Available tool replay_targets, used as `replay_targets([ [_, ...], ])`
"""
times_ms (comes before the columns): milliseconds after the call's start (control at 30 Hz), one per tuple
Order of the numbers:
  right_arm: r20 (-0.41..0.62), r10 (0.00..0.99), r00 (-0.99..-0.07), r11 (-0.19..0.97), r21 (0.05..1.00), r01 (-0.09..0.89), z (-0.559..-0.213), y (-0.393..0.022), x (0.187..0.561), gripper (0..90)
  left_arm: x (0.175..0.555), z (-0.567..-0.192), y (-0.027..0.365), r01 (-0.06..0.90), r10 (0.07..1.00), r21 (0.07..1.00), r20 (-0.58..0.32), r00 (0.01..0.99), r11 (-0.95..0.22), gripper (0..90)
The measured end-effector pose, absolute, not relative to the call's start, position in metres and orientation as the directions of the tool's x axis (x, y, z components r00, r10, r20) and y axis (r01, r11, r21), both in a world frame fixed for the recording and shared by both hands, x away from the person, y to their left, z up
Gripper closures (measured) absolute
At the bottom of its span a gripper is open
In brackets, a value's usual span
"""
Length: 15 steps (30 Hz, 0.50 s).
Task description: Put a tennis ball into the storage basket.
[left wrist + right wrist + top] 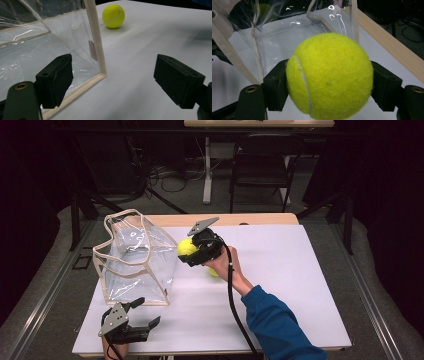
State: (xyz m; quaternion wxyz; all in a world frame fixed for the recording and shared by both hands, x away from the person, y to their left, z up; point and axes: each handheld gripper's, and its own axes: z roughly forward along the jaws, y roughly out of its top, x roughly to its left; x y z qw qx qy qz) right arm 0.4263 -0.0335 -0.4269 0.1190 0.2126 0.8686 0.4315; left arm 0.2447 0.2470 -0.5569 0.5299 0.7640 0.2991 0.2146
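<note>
Bag (135,262) of clear plastic stands at the table's (300,285) left, and your left gripper (142,312) sits just in front with jaws wide apart, holding nothing. Your right gripper (186,251) is clamped on a tennis ball (187,247) up beside the bag's right side. Another ball (113,15) lies on the table.

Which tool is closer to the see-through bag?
The left tool is closer: it sits open just in front of the clear bag's bottom corner. The right tool holds a tennis ball beside the bag's upper right edge, apart from it.
</note>
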Motion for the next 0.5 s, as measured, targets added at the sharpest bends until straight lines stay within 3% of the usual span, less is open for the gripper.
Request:
replay_targets([
  [500,-0.033,0.476,-0.879,0.529,0.809,0.256,-0.415,-0.029,0.429,26.2,0.244,-0.556,0.248,0.224,0.683,0.94,0.013,0.731,-0.258,16.2],
])
